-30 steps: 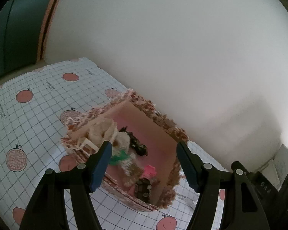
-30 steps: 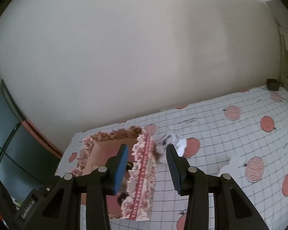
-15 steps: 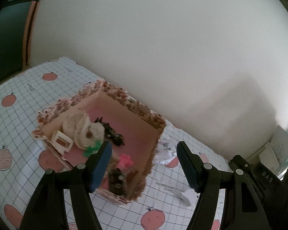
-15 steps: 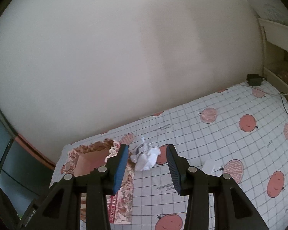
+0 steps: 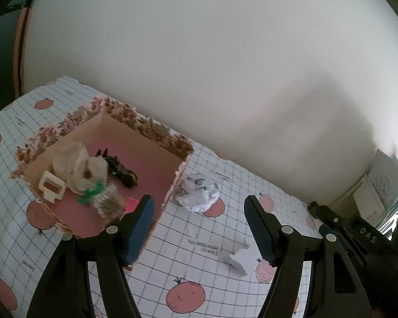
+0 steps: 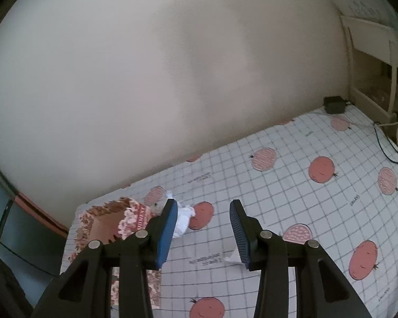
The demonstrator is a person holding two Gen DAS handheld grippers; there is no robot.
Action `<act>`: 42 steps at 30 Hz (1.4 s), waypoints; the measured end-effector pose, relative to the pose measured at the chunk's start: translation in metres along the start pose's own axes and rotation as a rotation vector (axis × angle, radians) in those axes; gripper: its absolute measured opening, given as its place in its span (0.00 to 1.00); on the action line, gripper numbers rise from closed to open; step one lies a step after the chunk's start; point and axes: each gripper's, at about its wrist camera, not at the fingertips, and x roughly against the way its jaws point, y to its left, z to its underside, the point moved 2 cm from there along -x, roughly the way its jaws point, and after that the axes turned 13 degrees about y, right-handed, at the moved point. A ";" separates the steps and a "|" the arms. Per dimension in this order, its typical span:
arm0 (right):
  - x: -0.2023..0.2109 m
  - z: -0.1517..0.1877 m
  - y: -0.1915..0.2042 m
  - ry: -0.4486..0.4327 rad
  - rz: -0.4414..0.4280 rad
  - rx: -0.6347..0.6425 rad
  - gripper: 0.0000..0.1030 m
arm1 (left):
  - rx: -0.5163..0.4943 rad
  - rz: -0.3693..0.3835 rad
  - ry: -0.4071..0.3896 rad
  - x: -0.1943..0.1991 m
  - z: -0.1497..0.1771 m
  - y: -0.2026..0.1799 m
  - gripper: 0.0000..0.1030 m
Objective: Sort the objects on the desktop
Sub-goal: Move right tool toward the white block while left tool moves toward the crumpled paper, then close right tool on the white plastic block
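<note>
A floral-edged open box (image 5: 146,126) with a pink floor stands on the checked tablecloth at the left. Inside lie a fluffy cream toy (image 5: 79,167), a small white frame (image 5: 51,189), a dark toy (image 5: 122,172) and a pink piece (image 5: 132,203). A crumpled white paper ball (image 5: 199,196) lies just right of the box; it also shows in the right wrist view (image 6: 183,220). A small white paper scrap (image 5: 238,261) lies nearer. My left gripper (image 5: 199,228) is open and empty above the cloth. My right gripper (image 6: 204,225) is open and empty.
The cloth (image 6: 291,190) with red fruit prints runs to a plain wall behind. A black adapter (image 6: 334,104) and a cable (image 6: 384,148) lie at the far right by white furniture (image 6: 371,39). The box's edge (image 6: 135,220) sits left of my right gripper.
Both views have swung right, away from the box. The paper ball and scrap have come into the left wrist view. Both grippers stay open.
</note>
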 end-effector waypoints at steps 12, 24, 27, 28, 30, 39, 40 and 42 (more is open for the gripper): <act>-0.031 0.000 -0.046 0.103 0.068 -0.045 0.48 | -0.033 0.001 0.097 -0.043 0.016 -0.032 0.69; -0.088 0.018 -0.071 0.267 0.098 -0.074 0.49 | 0.021 -0.029 0.220 -0.094 0.032 -0.030 0.69; -0.101 0.025 -0.074 0.310 0.110 -0.077 0.52 | 0.044 -0.045 0.238 -0.103 0.034 -0.025 0.69; -0.104 0.027 -0.075 0.320 0.116 -0.081 0.52 | 0.050 -0.048 0.244 -0.105 0.034 -0.023 0.69; -0.110 0.030 -0.077 0.340 0.126 -0.084 0.52 | 0.075 -0.049 0.256 -0.112 0.037 -0.019 0.69; -0.125 0.039 -0.076 0.375 0.125 -0.069 0.60 | 0.115 -0.093 0.307 -0.130 0.047 -0.011 0.69; -0.127 0.040 -0.077 0.380 0.125 -0.068 0.60 | 0.120 -0.101 0.313 -0.131 0.047 -0.009 0.69; -0.129 0.041 -0.076 0.388 0.126 -0.065 0.60 | 0.134 -0.107 0.325 -0.134 0.048 -0.005 0.69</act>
